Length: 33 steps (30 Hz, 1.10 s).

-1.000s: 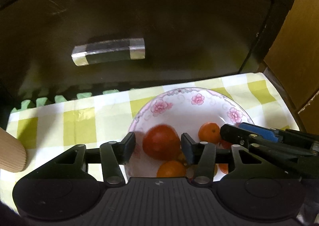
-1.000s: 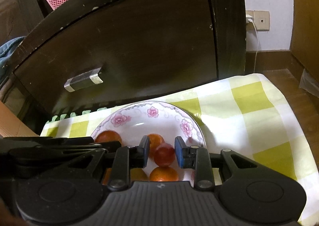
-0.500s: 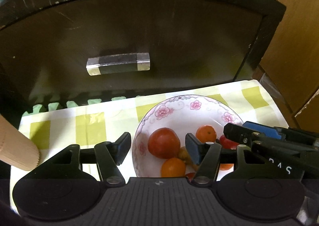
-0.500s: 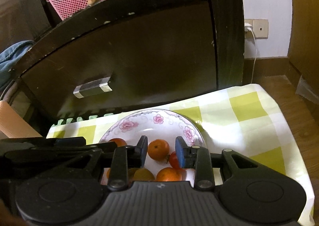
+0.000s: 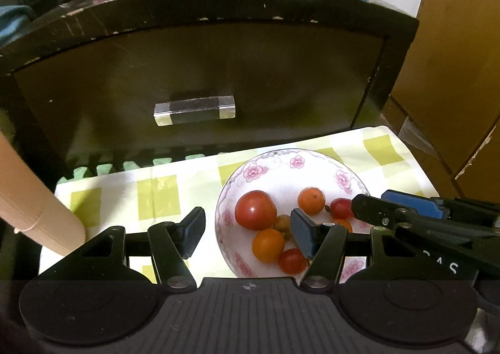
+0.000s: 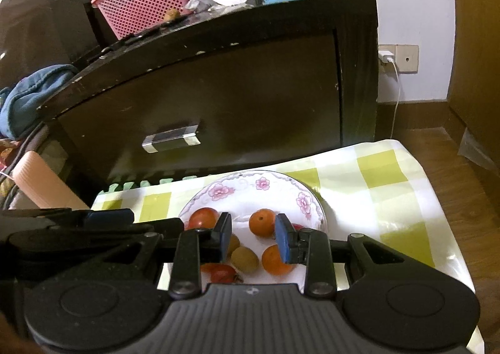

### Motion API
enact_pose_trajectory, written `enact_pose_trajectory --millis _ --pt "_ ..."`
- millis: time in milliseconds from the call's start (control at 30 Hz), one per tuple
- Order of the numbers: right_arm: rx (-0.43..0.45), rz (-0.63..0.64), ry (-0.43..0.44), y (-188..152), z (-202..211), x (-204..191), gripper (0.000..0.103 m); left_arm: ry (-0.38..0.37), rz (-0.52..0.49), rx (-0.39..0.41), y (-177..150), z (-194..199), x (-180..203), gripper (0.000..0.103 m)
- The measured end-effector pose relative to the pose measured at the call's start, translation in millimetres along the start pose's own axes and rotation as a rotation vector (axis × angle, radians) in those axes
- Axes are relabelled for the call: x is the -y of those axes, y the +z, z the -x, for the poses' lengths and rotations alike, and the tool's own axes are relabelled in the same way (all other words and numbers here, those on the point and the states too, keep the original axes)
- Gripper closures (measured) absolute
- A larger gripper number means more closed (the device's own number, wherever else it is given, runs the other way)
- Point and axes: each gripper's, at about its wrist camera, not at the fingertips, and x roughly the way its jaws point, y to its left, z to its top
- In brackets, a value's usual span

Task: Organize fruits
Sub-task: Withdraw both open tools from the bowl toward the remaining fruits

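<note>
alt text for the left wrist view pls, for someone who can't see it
An open left gripper hovers above a floral bowl holding a large tomato, small oranges and cherry tomatoes, on a yellow-checked cloth. The right gripper reaches in from the right; a dark drawer front stands behind.

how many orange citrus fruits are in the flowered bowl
3 in the bowl: one toward the back, one at the front beside the big red tomato, and one mostly hidden behind the left claw's finger. More may be hidden.
</note>
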Motion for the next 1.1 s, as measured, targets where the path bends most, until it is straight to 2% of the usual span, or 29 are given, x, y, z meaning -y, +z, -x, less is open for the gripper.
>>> enact_pose_trajectory --millis 533,633,767,1100 --pt "-0.032 0.028 0.030 -26 24 -24 0.073 0.036 -0.029 -0.007 -35 30 -12 0.036" --pt "-0.053 0.043 0.039 -35 23 -30 0.073 0.038 -0.043 -0.027 -47 31 -17 0.036" --pt "-0.089 0.058 0.058 -49 20 -35 0.073 0.030 -0.035 -0.051 -57 31 -29 0.028" --pt "-0.180 0.122 0.082 -77 3 -50 0.071 0.016 0.007 -0.082 -62 25 -45 0.028"
